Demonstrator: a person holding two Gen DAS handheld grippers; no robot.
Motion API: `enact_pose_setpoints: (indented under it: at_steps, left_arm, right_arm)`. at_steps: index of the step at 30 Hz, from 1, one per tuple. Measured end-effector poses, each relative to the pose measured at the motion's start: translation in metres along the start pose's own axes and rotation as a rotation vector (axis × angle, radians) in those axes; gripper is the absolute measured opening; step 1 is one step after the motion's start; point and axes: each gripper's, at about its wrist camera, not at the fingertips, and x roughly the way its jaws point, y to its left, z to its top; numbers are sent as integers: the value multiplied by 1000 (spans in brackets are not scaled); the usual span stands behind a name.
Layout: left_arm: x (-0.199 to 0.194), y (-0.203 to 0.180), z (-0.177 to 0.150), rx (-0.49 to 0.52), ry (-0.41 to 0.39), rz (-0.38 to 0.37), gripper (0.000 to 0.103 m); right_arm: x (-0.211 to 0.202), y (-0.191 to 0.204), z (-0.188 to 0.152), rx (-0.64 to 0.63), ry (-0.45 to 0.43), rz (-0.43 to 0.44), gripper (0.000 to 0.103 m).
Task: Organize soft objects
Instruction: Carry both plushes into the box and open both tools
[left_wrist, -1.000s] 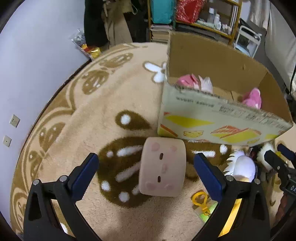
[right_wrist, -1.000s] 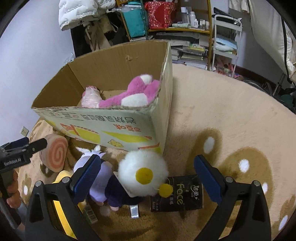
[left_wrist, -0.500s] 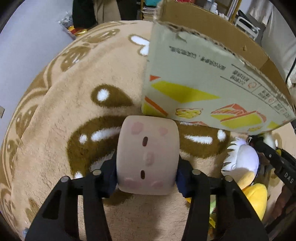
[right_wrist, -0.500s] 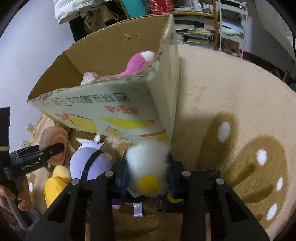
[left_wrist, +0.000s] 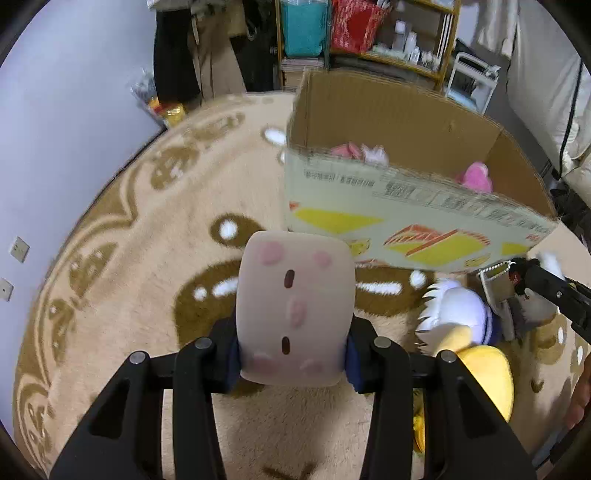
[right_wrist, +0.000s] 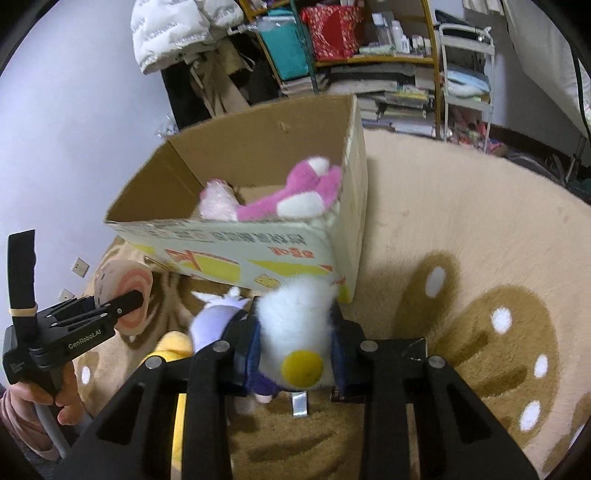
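Left wrist view: left gripper (left_wrist: 293, 352), jaws wide a second ago, has just been closing and now clamps the roll plush (left_wrist: 294, 308) by both sides; roll sits higher against the rug (left_wrist: 122, 258) than before. Box (left_wrist: 402, 225) at 1 o'clock, near

Right wrist view: right gripper (right_wrist: 295, 356), open a second ago, now pinches the white plush (right_wrist: 295, 332). Box (right_wrist: 258, 254) at 11 o'clock, pink toy (right_wrist: 295, 195) inside. Both grasps look secured; judged next: carry to box

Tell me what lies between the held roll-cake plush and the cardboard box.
Only bare rug: the left wrist view shows nothing between roll-cake plush and cardboard box.
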Motion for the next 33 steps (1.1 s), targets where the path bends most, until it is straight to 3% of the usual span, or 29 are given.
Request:
enact_pose_setpoints:
  at_steps: [15,18,28,33]
  left_arm:
    - [-97,2,8,-9,-328,-12,43]
    - [-105,-2,12,-2,-348,-32,43]
    - [-109,-16,40,54,-434,40,43]
    - [-94,-21,47,79,-423,50,43]
  right_arm:
    - [-79,45,16,-119,-220,41,33]
    - [-87,53,21,-144,-263,40,33]
    - [-90,62,47,-179,-347,24,33]
    - [-80,56,68,-148,-358,-4,33]
